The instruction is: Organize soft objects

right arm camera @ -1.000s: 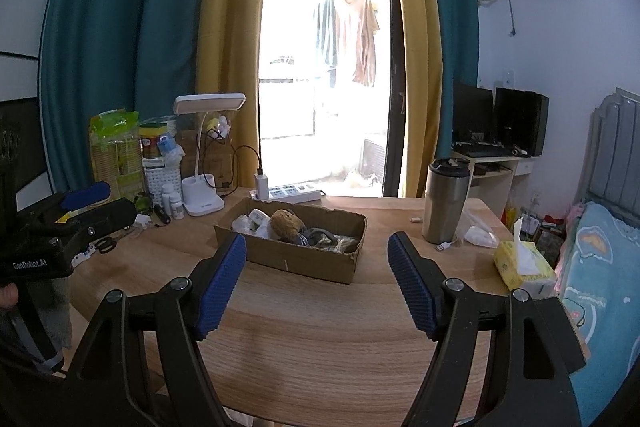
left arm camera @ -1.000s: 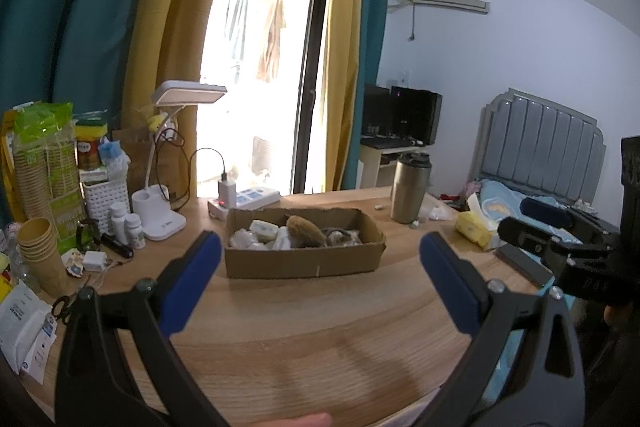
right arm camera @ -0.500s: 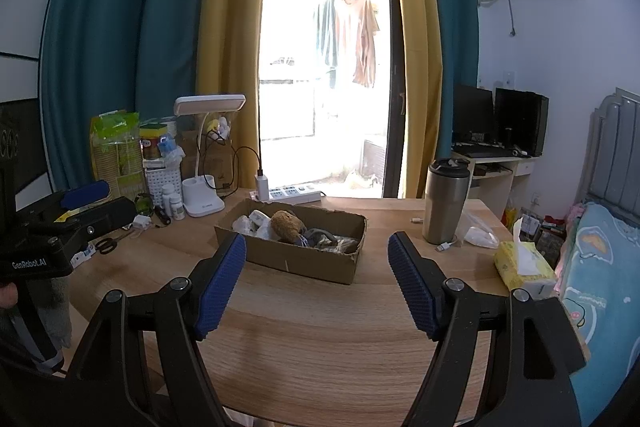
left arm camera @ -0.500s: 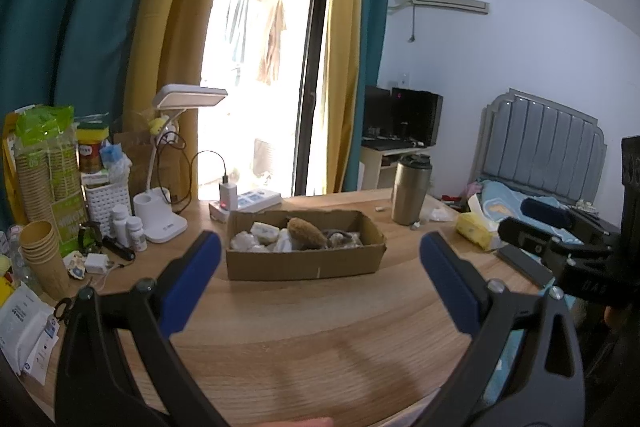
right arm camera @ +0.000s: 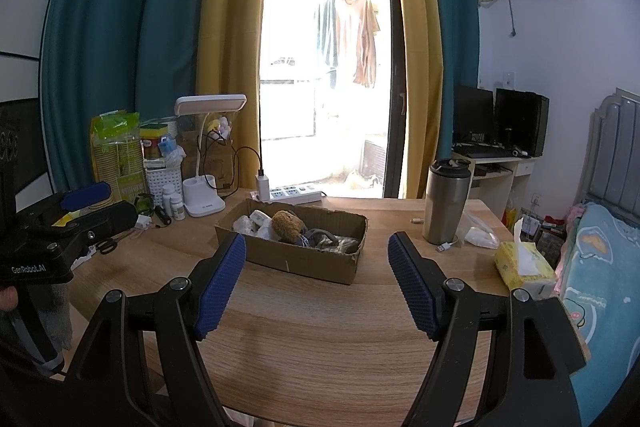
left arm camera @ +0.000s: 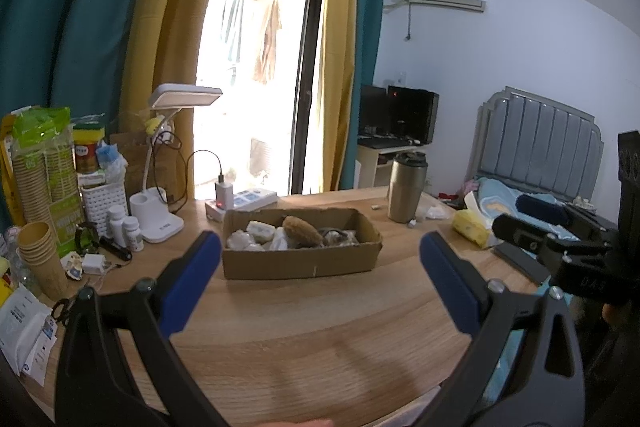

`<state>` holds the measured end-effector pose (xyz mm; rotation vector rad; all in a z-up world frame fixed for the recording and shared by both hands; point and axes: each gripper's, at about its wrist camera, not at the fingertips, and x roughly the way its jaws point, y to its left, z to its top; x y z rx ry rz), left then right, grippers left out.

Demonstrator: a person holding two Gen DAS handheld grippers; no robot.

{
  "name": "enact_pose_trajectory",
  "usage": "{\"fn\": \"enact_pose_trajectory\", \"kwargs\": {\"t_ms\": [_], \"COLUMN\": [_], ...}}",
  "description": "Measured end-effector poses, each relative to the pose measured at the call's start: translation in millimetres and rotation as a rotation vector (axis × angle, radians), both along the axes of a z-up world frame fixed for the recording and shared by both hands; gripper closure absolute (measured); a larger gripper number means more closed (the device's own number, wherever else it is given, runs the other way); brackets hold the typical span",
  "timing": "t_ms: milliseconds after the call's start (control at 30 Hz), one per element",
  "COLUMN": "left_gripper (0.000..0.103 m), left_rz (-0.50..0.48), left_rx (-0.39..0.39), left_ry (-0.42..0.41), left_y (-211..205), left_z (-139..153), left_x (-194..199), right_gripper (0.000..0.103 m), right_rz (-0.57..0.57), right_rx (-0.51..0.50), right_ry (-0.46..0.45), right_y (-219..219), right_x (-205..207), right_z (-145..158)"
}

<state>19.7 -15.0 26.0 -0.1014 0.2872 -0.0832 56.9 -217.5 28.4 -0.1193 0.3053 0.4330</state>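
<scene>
While both grippers hover low over the near edge of the wooden bench [right arm camera: 320, 355], the left gripper [left arm camera: 320, 267] and the right gripper [right arm camera: 316, 279] each hold their blue-padded jaws spread wide with nothing between them. The cardboard box [right arm camera: 304, 261] sits at twelve o'clock from both, mid-bench, holding a brown plush toy [right arm camera: 286, 223] among white soft pieces [left arm camera: 256, 237] and grey fabric [right arm camera: 320, 237]. A steel tumbler [right arm camera: 446, 203] stands at two o'clock of the box, a yellow tissue pack [right arm camera: 524, 269] at three o'clock, a white desk lamp [right arm camera: 204, 187] at ten o'clock.
</scene>
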Motion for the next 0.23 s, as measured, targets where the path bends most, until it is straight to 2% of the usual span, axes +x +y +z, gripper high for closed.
{"fn": "enact_pose_trajectory", "kwargs": {"t_ms": [100,233], "left_gripper": [0.002,0.002], "left_rz": [-0.003,0.024], "left_rx": [0.002,0.042], "left_ry": [0.006,0.044], "left_y": [-2.4,-4.5], "left_z": [-1.0,-5.8], "left_x": [-0.1,10.2], "right_gripper": [0.026,0.026], "right_rz": [0.001,0.005], "right_rx": [0.002,0.010], "right_ry": [0.002,0.006], "right_y": [0.7,2.1], "right_x": [-0.1,1.8], "right_z": [0.4,-1.8]}}
